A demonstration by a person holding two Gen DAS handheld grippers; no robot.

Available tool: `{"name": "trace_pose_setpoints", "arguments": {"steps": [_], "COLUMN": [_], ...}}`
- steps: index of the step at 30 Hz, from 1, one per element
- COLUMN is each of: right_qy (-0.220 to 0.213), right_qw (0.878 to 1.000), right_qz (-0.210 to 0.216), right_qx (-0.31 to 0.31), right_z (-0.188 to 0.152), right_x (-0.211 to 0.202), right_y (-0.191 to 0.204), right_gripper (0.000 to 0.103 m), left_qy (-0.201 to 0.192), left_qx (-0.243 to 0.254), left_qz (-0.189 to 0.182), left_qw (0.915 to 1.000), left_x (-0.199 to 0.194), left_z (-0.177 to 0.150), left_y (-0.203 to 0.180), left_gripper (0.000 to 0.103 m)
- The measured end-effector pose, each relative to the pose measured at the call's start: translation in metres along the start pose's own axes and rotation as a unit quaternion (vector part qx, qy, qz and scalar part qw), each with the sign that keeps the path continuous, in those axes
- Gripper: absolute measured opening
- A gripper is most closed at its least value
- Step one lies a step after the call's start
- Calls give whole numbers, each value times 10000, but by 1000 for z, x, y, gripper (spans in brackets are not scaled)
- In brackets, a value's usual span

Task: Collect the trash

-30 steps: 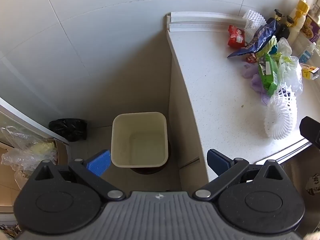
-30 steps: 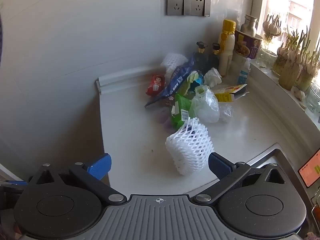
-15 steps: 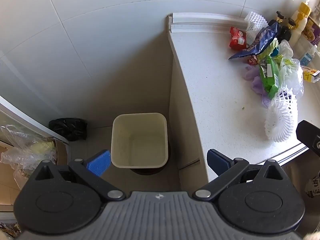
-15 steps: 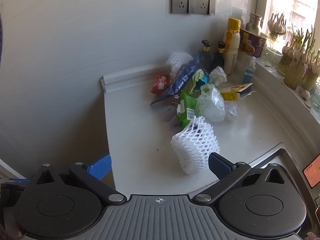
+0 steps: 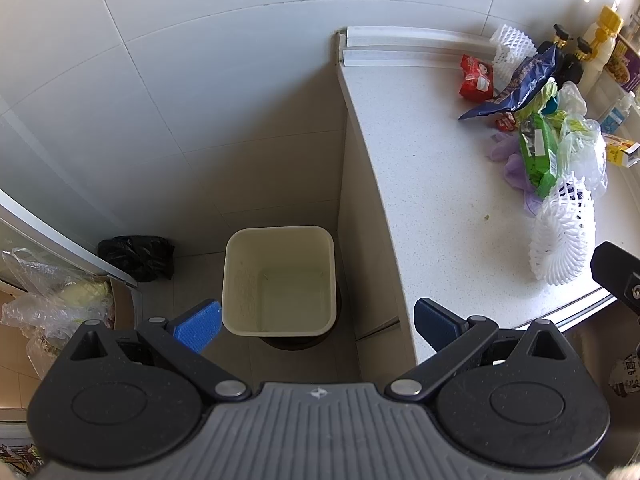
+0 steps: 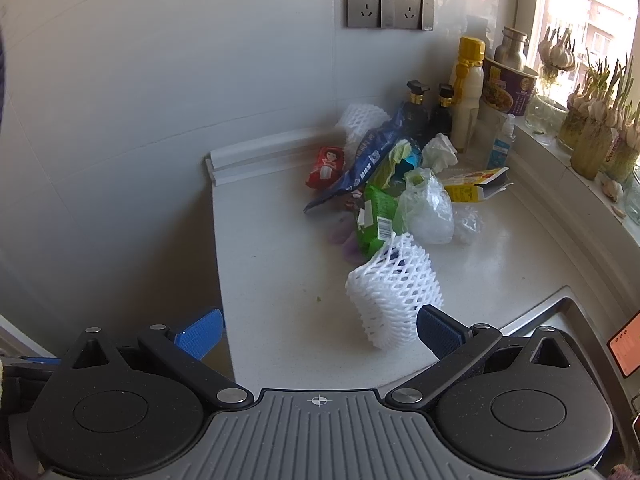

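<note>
A cream waste bin (image 5: pixel 279 280) stands on the floor beside the counter's end, empty inside. My left gripper (image 5: pixel 318 325) hovers open above it, holding nothing. On the white counter (image 6: pixel 280 256) lies a pile of trash: a white foam net (image 6: pixel 394 290) nearest me, a green packet (image 6: pixel 374 218), a clear plastic bag (image 6: pixel 426 210), a dark blue wrapper (image 6: pixel 360 168), a red packet (image 6: pixel 327 162) and a yellow carton (image 6: pixel 474 186). My right gripper (image 6: pixel 320 330) is open near the counter's front edge, the foam net just ahead of its right finger.
Bottles (image 6: pixel 466 92), a purple cup (image 6: pixel 506 86) and sprouting garlic (image 6: pixel 596 120) line the back and windowsill. A sink rim (image 6: pixel 560 312) lies at the right. On the floor are a black bag (image 5: pixel 138 258) and a plastic bag of greens (image 5: pixel 52 300).
The right wrist view has shifted so the trash pile and foam net sit further right. The left gripper stays over the bin with little change.
</note>
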State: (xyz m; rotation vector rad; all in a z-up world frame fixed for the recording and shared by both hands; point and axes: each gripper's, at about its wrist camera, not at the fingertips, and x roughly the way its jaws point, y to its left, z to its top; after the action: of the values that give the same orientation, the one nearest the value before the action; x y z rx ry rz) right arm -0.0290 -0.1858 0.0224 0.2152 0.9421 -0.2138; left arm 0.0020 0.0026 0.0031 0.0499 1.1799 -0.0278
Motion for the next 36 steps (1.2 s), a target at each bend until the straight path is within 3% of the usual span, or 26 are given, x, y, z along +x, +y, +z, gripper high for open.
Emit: {"name": "trace_pose_setpoints", "arguments": {"steps": [36], "right_qy": [-15], "right_qw": [9999], "right_qz": [104], "right_qx": [-52], "right_z": [2], "right_x": [0], "right_y": [3], "right_gripper": [103], "left_qy": [-29], "left_qx": [-78], "left_qz": [16], "left_qw": [10000], "left_x": [0], "left_z": [3], "left_y": [2], "left_gripper": [103]}}
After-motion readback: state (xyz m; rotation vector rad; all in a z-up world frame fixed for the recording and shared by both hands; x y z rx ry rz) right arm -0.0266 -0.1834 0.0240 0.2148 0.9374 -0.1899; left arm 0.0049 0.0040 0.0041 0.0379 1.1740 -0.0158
